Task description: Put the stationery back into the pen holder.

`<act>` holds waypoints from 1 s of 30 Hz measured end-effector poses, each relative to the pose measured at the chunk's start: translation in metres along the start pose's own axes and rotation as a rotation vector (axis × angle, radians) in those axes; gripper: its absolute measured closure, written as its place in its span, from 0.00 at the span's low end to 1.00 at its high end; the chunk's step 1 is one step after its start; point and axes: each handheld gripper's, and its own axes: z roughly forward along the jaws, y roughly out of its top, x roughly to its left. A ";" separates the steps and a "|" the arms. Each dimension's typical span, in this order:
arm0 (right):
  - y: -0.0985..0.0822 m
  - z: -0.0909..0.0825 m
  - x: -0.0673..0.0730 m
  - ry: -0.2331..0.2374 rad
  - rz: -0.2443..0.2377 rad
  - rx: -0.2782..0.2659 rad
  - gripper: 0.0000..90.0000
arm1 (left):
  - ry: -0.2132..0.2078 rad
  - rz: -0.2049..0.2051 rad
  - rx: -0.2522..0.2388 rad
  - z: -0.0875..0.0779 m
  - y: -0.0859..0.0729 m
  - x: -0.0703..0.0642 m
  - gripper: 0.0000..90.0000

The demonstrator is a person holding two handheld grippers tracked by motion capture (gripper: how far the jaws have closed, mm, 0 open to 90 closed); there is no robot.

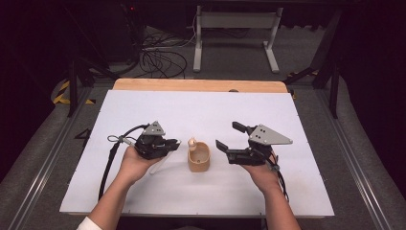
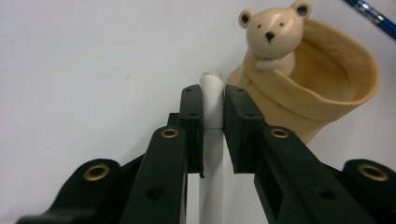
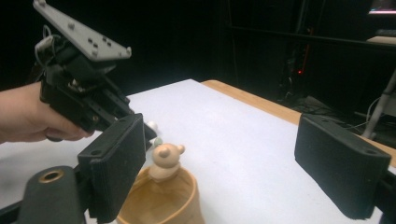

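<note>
Two jaws of my left gripper (image 1: pixel 173 143) are clamping the white pen (image 2: pixel 212 121) beside the bear pot (image 1: pixel 198 156) mid-worktop, while my right gripper's (image 1: pixel 229 138) are gaping wide, probably for steadying it.

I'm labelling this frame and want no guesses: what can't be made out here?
- White pen: its lower end runs off the left gripper view's bottom edge; the left gripper covers its sides.
- Bear cup: base cut off in the right gripper view.
- Blue item: cropped by the corner.
</note>
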 end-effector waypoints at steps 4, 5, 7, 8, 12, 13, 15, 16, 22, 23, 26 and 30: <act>-0.002 0.006 0.006 0.021 -0.004 0.010 0.20 | -0.007 0.009 -0.019 -0.006 0.002 -0.003 0.87; -0.002 0.007 0.007 0.022 -0.006 0.013 0.20 | -0.002 0.014 -0.024 -0.007 0.003 -0.004 0.87; -0.003 0.009 0.009 0.030 -0.010 0.017 0.20 | -0.002 0.019 -0.034 -0.010 0.003 -0.005 0.87; -0.003 0.010 0.009 0.033 -0.012 0.017 0.20 | 0.000 0.020 -0.043 -0.012 0.004 -0.006 0.87; -0.004 0.011 0.011 0.039 -0.012 0.022 0.20 | -0.009 0.022 -0.076 -0.018 0.006 -0.009 0.87; -0.004 0.012 0.011 0.039 -0.011 0.021 0.20 | -0.016 0.021 -0.081 -0.019 0.006 -0.009 0.87; -0.004 0.012 0.012 0.041 -0.011 0.020 0.20 | -0.023 0.022 -0.095 -0.022 0.007 -0.009 0.87; -0.004 0.012 0.012 0.041 -0.011 0.019 0.20 | -0.022 0.019 -0.110 -0.024 0.007 -0.009 0.87; -0.005 0.015 0.015 0.056 -0.007 0.015 0.21 | -0.037 0.026 -0.157 -0.031 0.010 -0.014 0.87; -0.005 0.016 0.017 0.062 -0.007 0.017 0.21 | -0.043 0.023 -0.159 -0.032 0.011 -0.015 0.87; -0.006 0.019 0.020 0.077 -0.006 0.025 0.22 | -0.054 0.032 -0.187 -0.036 0.013 -0.020 0.87; -0.009 0.024 0.025 0.102 0.004 0.031 0.28 | -0.067 0.043 -0.223 -0.041 0.016 -0.025 0.87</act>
